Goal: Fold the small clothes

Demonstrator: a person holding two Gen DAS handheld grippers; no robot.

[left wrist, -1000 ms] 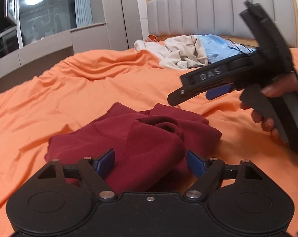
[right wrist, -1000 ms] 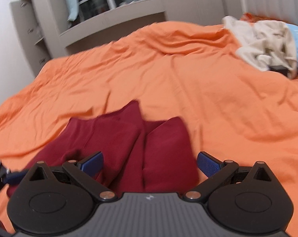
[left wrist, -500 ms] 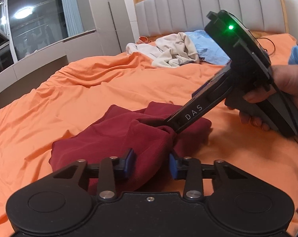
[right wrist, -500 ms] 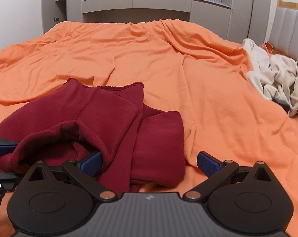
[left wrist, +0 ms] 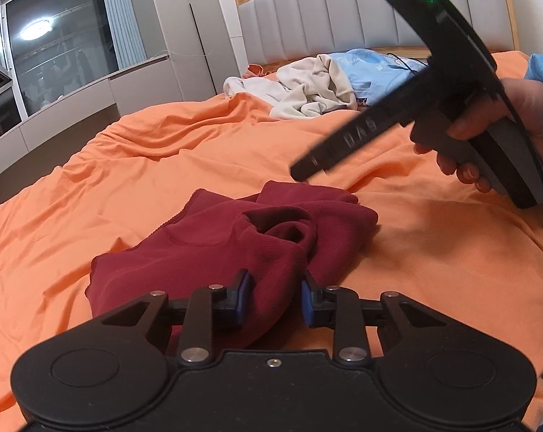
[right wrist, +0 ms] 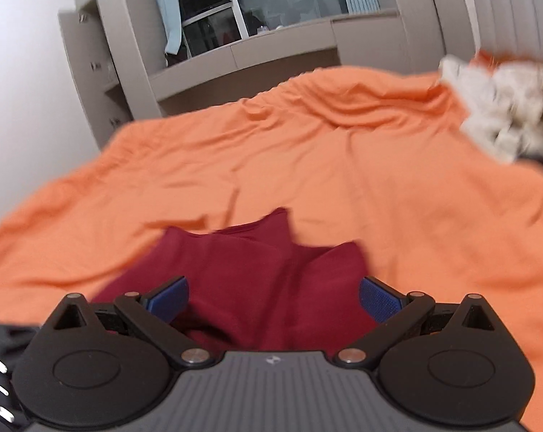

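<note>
Left gripper: narrowed onto a bunched fold of the dark red garment, blue pads pressed against the cloth on both sides, jaws having just been closing with that fold between them. Clenched on the fabric, not fully together, the thick roll of cloth filling the gap. Pinched at the near edge of the garment, where a rolled tube-like opening of cloth curls up just beyond the pads.

Right gripper: spread wide, blue fingertips set far apart in its own view, nothing pressed between them. Held above the garment, which shows blurred below and beyond the tips; no clear contact with the cloth. From the left wrist view, seen as a long black tool raised in the air to the far right, clear of the garment, gripped by a hand with a blue sleeve at the wrist; its tips blurred there.

Garment crumpled and partly doubled over, lying near the close edge of the orange bedspread, toward the middle-left in the left wrist view. Far across the bed, near the padded grey headboard, a heap of cream clothes beside a light blue piece. Window and grey cabinets along the far left.
</note>
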